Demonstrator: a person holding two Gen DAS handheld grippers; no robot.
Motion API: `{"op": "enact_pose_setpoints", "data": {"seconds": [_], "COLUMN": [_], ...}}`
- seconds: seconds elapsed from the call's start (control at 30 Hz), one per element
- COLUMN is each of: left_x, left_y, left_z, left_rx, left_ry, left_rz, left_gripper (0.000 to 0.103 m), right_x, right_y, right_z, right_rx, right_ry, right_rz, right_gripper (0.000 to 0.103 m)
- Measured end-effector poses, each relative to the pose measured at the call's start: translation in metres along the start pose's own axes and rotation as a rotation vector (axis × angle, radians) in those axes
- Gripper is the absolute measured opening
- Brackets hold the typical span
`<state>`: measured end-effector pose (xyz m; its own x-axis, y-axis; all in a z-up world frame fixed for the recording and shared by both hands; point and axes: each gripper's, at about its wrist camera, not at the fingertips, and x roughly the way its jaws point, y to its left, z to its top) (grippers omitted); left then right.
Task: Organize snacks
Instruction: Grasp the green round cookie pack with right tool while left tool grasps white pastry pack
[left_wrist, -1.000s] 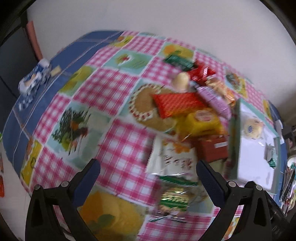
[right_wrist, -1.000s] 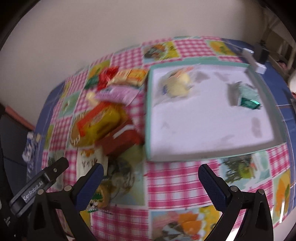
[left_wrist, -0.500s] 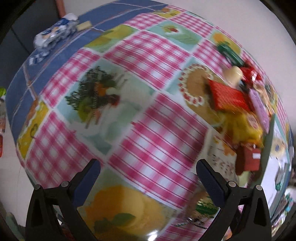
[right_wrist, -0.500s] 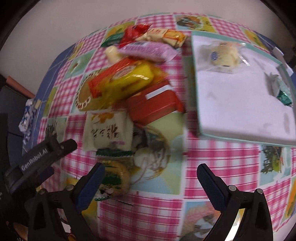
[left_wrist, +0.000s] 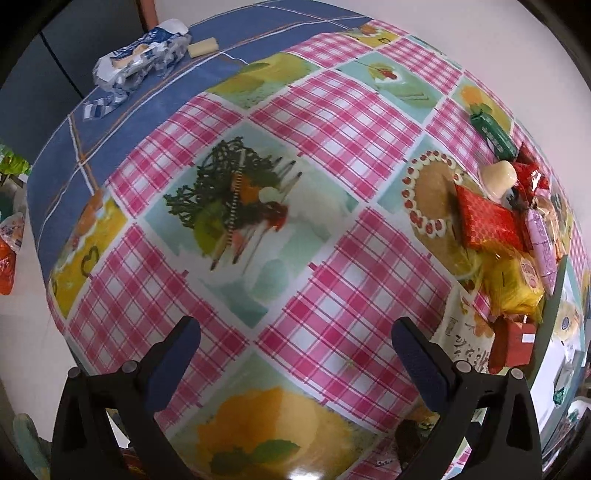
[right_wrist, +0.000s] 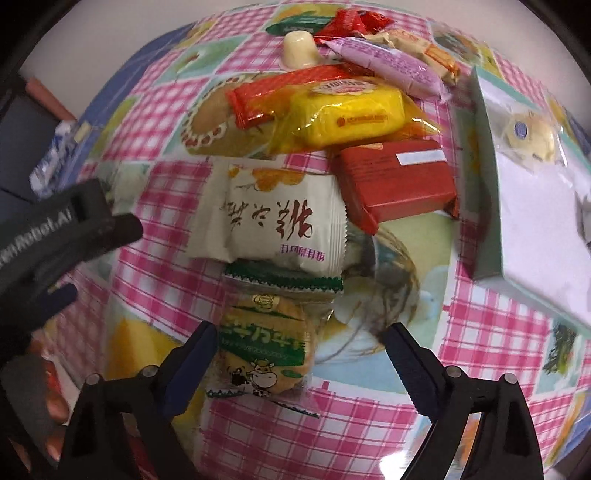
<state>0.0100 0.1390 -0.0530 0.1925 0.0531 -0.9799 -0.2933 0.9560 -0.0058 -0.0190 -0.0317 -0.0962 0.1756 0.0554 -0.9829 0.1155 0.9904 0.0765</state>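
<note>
Over the checked tablecloth, the right gripper, empty, jaws closing, should centre squarely on the cow-print biscuit packet.

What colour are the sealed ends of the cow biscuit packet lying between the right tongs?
Green, on the cow biscuit packet; the right wrist view shows it best.

A pink-and-white check cloth, broken by pale green picture squares and edged in blue, covers the worktop. On it lie a yellow snack pack, an orange-red wafer wrapper, a brick-red packet, a lilac pouch and a cream packet with brown lettering. A green-and-clear biscuit wrapper carries a black-and-white cartoon cow. The tray is mint green with a white floor.
</note>
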Motion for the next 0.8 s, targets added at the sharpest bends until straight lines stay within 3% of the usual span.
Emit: {"op": "enact_pose_setpoints", "data": {"seconds": [0.2, 0.4, 0.6, 0.8], "left_x": [0.002, 0.000, -0.002, 0.002], "left_y": [-0.009, -0.030, -0.059, -0.088], "left_z": [0.003, 0.003, 0.001, -0.003], "left_rx": [0.019, 0.072, 0.171, 0.239], "left_ry": [0.023, 0.041, 0.031, 0.041], "left_rz": [-0.049, -0.114, -0.140, -0.150], "left_gripper": [0.103, 0.103, 0.103, 0.103], "right_x": [0.000, -0.004, -0.008, -0.011], "right_y": [-0.017, -0.040, -0.056, -0.073], "right_z": [0.001, 0.002, 0.005, 0.009], "right_rx": [0.047, 0.086, 0.099, 0.121], "right_ry": [-0.002, -0.013, -0.031, -0.035], "right_rz": [-0.021, -0.009, -0.031, -0.045], "right_gripper": [0.089, 0.077, 0.055, 0.053]}}
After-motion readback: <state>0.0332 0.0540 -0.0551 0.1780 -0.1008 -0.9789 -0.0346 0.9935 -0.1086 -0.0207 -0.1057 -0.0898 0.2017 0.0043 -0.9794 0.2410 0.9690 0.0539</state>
